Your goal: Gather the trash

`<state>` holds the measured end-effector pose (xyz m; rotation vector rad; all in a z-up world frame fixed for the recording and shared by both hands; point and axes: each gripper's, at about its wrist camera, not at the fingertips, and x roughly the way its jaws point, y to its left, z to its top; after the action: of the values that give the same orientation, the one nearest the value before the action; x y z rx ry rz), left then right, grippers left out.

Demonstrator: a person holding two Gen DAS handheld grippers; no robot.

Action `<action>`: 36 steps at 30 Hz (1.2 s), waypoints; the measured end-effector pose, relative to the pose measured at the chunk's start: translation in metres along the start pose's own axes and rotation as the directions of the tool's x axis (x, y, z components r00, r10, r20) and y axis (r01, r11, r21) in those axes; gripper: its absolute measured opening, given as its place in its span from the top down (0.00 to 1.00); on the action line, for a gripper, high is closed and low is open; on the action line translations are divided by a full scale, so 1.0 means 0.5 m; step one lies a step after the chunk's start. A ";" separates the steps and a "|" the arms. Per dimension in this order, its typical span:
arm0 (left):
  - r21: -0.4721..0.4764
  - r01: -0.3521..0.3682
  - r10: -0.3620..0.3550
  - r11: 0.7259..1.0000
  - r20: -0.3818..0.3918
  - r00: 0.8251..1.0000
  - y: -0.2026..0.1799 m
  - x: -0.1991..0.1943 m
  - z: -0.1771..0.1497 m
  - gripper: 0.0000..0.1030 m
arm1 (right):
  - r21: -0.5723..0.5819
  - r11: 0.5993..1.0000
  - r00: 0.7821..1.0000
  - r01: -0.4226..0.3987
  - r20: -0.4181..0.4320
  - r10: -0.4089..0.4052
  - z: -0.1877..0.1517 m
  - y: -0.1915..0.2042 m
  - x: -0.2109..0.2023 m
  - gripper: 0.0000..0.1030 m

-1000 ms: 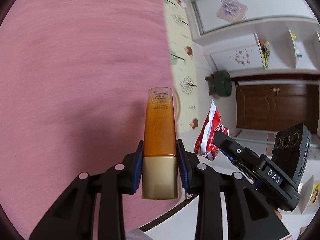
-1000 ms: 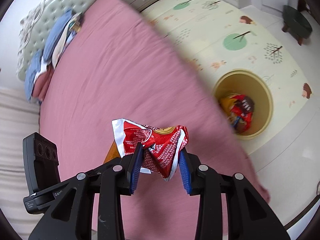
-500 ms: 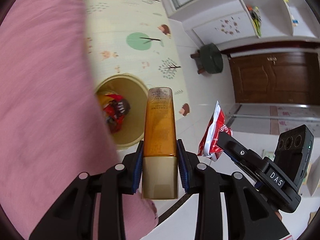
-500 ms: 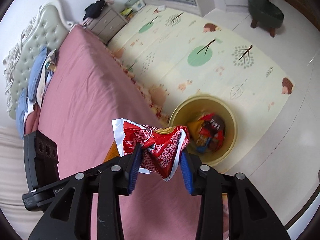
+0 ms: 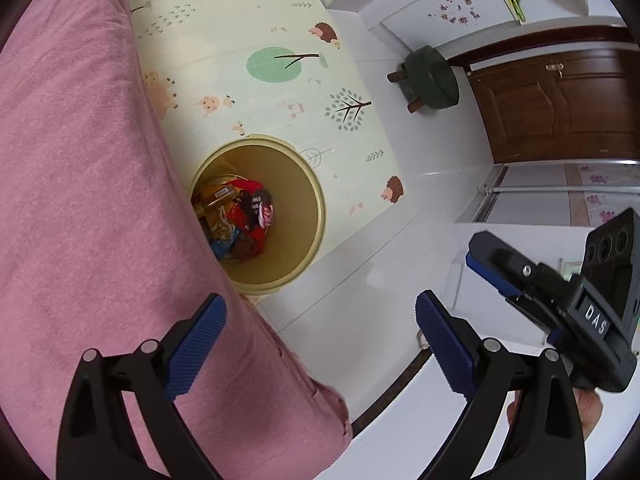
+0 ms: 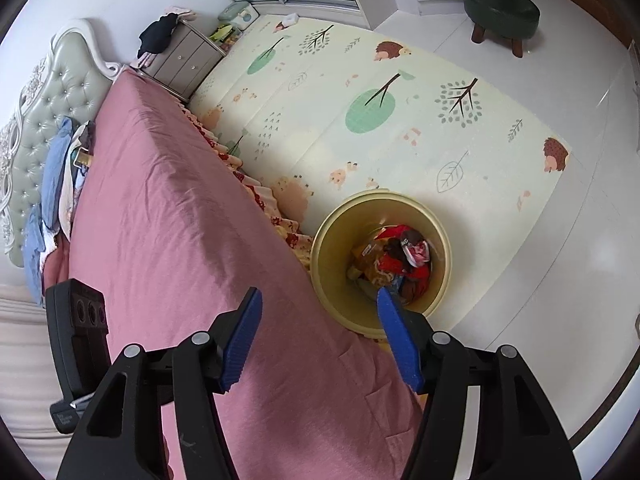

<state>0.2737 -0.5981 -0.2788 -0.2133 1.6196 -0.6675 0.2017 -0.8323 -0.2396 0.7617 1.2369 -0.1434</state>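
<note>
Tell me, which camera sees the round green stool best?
The right wrist view: the round dark green stool stands upright there, top and wooden legs clear against the white floor. The left wrist view shows the same stool, tipped sideways and stretched by the lens.

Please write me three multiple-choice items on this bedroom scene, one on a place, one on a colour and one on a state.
1. Where does the bin stand?
A. on the play mat beside the bed
B. on top of the bed
C. under the stool

2. What colour is the bed cover?
A. green
B. pink
C. white

3. What do the left tongs and the right tongs hold?
A. each a wrapper
B. a bottle in the left only
C. nothing

Answers:
1 A: the bin sits on the printed mat, close against the bed's edge.
2 B: the cover is pink in both views.
3 C: both pairs of tongs are opening with nothing between their blue pads, while the trash lies in the bin.
</note>
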 end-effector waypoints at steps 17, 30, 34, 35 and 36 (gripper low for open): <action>-0.079 -0.120 0.130 0.990 0.125 0.984 0.161 -0.222 -0.178 0.07 | -0.220 0.971 0.993 -0.096 -0.095 0.076 -0.140 0.244 -0.011 0.43; -0.265 -0.170 0.220 0.949 0.171 0.960 0.353 -0.346 -0.375 0.07 | -0.390 0.911 0.968 -0.137 -0.250 0.039 -0.325 0.429 0.074 0.38; -0.289 -0.161 0.223 0.944 0.194 0.955 0.375 -0.366 -0.415 0.06 | -0.406 0.901 0.963 -0.150 -0.266 0.041 -0.364 0.461 0.077 0.36; -0.294 -0.155 0.221 0.943 0.207 0.953 0.378 -0.373 -0.426 0.06 | -0.412 0.898 0.962 -0.155 -0.269 0.042 -0.377 0.471 0.075 0.36; -0.300 -0.156 0.231 0.941 0.231 0.945 0.381 -0.387 -0.440 0.06 | -0.415 0.896 0.961 -0.160 -0.274 0.045 -0.384 0.477 0.073 0.35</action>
<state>0.1429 -0.2808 -0.2116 -0.3274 1.4487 -0.2429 0.1786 -0.5290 -0.1888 0.4602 1.4067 0.3244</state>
